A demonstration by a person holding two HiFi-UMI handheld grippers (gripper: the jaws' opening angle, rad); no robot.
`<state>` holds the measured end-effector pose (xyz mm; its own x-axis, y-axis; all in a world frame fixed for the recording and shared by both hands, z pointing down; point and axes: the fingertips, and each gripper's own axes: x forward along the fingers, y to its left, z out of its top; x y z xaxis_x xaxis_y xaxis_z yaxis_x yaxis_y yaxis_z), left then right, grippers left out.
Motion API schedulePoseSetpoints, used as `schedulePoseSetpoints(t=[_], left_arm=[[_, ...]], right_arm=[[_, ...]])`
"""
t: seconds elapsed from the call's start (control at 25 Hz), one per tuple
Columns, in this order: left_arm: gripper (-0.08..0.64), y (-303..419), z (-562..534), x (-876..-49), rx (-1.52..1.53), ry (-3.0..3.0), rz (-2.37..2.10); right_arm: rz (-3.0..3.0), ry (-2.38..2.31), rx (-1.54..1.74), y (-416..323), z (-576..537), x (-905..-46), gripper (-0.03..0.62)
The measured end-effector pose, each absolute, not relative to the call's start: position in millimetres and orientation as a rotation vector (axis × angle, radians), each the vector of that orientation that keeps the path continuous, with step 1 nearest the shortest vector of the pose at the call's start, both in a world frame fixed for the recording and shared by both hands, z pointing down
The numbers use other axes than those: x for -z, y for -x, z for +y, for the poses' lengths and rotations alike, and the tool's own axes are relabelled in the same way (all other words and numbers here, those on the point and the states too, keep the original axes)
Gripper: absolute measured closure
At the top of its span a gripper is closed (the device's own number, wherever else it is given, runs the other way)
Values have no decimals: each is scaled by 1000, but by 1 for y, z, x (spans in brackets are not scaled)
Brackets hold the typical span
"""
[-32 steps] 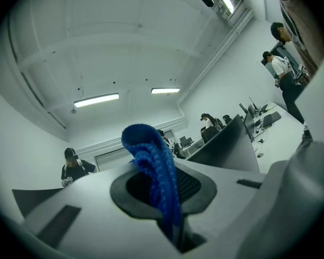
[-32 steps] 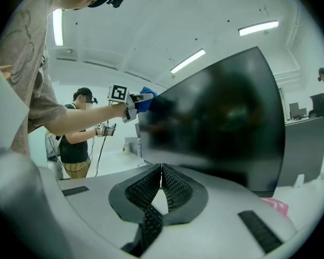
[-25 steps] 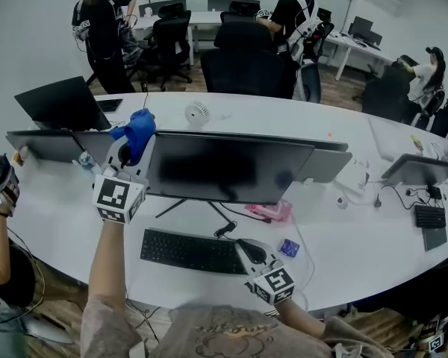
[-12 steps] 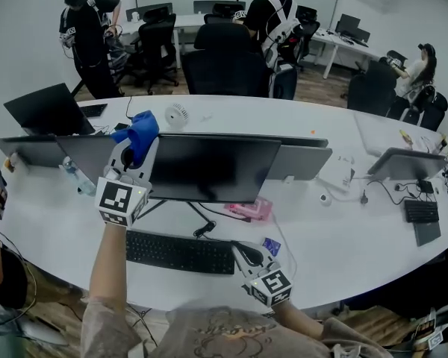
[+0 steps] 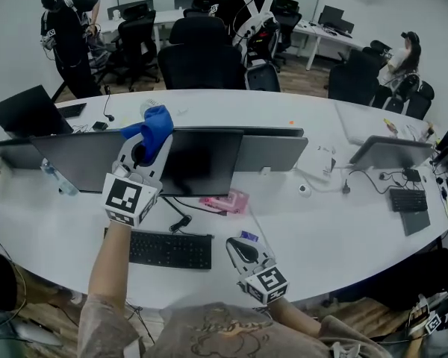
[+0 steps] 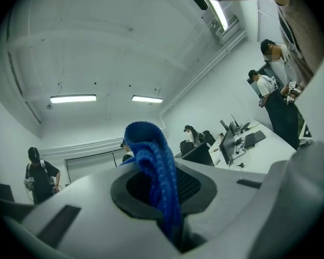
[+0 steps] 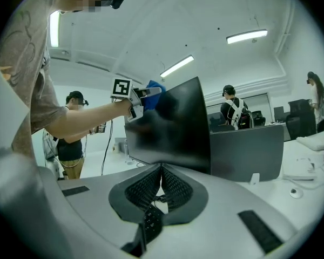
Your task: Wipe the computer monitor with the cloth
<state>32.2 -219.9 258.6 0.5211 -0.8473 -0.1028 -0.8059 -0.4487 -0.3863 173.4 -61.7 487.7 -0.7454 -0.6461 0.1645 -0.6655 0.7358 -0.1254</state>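
Note:
A black computer monitor (image 5: 205, 162) stands in the middle of the white desk (image 5: 336, 222); it also fills the centre of the right gripper view (image 7: 175, 128). My left gripper (image 5: 144, 154) is raised at the monitor's upper left corner, shut on a blue cloth (image 5: 155, 127) that bunches above the jaws. In the left gripper view the cloth (image 6: 151, 155) hangs between the pads of that gripper (image 6: 163, 198). My right gripper (image 5: 243, 252) is held low over the desk's front edge, right of the keyboard, shut and holding nothing (image 7: 161, 181).
A black keyboard (image 5: 169, 250) lies in front of the monitor, with a pink object (image 5: 228, 200) and a small blue item (image 5: 248, 236) nearby. Other monitors (image 5: 71, 159) flank it left and right (image 5: 272, 151). Several people and office chairs (image 5: 198, 54) are behind the desk.
The head view has swung, so the desk sits further left in frame. My left gripper and the cloth stay at the monitor's upper left corner. My right gripper stays low by the keyboard.

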Motion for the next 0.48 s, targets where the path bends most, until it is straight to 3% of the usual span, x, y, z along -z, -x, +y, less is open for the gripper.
schedulePoseSetpoints(t=[0.48], left_arm=[[513, -140, -224, -261, 140, 2457, 1187]], right_arm=[[-2801, -1176, -269, -233, -55, -487, 571]])
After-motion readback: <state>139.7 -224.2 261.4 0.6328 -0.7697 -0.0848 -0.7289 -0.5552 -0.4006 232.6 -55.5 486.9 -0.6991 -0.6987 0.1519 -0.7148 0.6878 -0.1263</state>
